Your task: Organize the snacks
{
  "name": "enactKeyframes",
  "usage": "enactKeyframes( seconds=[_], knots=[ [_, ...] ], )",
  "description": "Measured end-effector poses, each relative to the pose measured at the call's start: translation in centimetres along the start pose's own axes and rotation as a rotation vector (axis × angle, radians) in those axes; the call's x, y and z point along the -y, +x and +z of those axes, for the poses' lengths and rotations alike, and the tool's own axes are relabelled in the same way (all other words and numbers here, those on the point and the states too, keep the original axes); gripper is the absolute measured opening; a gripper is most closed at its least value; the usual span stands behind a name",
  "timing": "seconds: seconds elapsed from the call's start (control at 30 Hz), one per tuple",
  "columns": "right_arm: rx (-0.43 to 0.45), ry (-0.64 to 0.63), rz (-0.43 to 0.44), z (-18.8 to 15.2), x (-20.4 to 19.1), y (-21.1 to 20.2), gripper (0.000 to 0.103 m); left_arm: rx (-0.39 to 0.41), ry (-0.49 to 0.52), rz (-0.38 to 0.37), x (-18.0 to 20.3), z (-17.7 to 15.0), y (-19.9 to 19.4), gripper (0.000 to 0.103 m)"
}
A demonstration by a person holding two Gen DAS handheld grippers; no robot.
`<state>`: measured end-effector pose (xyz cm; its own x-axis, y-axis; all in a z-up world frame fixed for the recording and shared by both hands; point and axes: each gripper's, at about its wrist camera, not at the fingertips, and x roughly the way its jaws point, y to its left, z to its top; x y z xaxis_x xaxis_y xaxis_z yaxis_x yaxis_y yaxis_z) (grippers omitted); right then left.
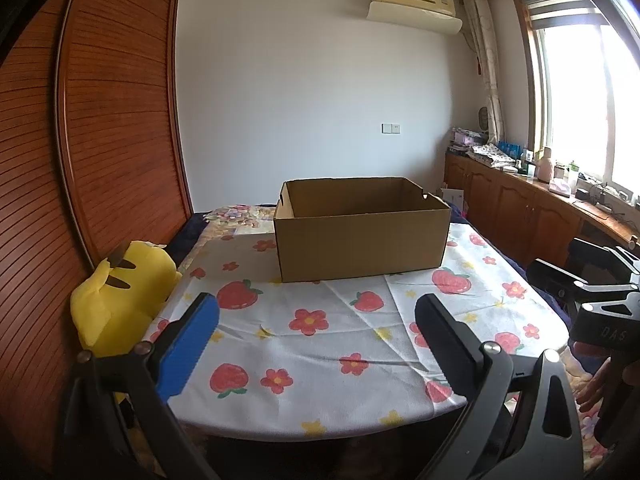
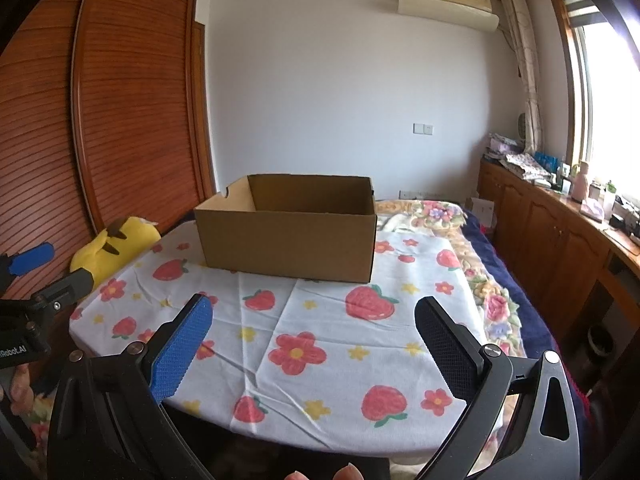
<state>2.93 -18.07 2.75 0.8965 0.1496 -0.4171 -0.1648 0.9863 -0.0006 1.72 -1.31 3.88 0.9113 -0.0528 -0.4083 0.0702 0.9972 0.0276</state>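
Observation:
An open brown cardboard box (image 1: 360, 236) (image 2: 290, 232) stands on the far half of a table under a white cloth (image 1: 320, 344) (image 2: 320, 332) printed with strawberries and flowers. Its inside is hidden from both views. No snacks show anywhere. My left gripper (image 1: 318, 310) hovers over the near part of the cloth, open, with nothing between its fingers. My right gripper (image 2: 316, 314) is likewise open and empty above the near edge. Each gripper shows at the side of the other's view: the right one (image 1: 600, 280), the left one (image 2: 48, 272).
A yellow plush toy (image 1: 120, 296) (image 2: 116, 246) lies at the table's left edge against a wooden louvred wardrobe (image 1: 100, 120). A bed with a floral cover (image 2: 480, 264) lies behind and to the right. A wooden cabinet (image 2: 560, 232) with clutter runs under the window.

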Motion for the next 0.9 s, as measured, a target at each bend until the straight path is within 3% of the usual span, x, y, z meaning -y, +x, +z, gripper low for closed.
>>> enactKeyframes(
  seconds=[0.9],
  knots=[
    [0.009, 0.008, -0.003, 0.21, 0.17, -0.37, 0.103, 0.010, -0.008, -0.001, -0.16, 0.49, -0.50, 0.100]
  ],
)
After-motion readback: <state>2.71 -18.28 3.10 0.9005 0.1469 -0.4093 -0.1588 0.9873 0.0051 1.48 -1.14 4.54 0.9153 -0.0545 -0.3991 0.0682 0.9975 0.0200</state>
